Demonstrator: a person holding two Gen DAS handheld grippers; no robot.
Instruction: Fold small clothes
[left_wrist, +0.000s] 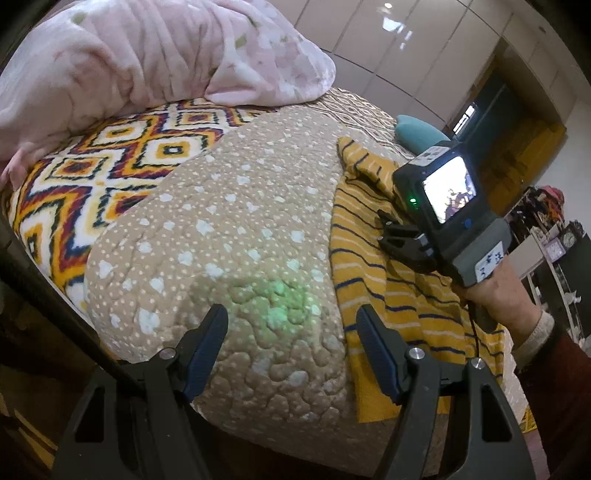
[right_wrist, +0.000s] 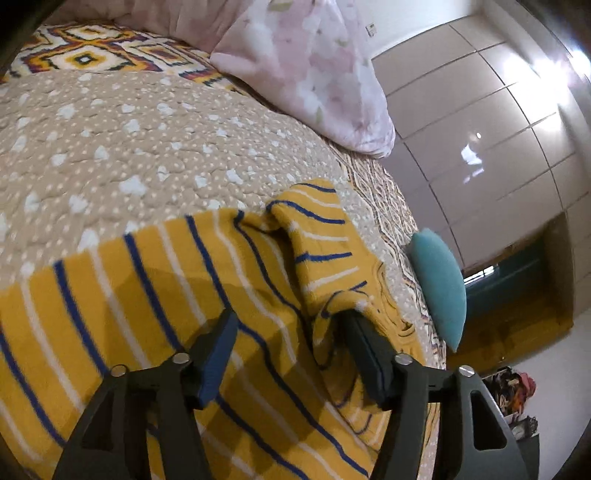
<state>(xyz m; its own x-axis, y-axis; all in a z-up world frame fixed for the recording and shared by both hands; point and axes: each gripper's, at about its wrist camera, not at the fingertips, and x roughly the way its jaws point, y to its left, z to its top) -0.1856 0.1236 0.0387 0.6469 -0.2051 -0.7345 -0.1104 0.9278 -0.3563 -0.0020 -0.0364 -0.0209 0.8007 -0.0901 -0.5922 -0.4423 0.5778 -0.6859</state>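
On beige quilt: striped garment rumpled | right gripper fingers apart above it | left gripper apart beside it | risk: pinching quilt too.

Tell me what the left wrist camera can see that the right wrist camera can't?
Only the left wrist view shows the right hand-held gripper from outside, its little screen and the person's hand. Only the right wrist view shows the striped yellow garment close up, beneath its open jaws. Both show that garment, the dotted beige quilt, pink blanket and teal cushion.
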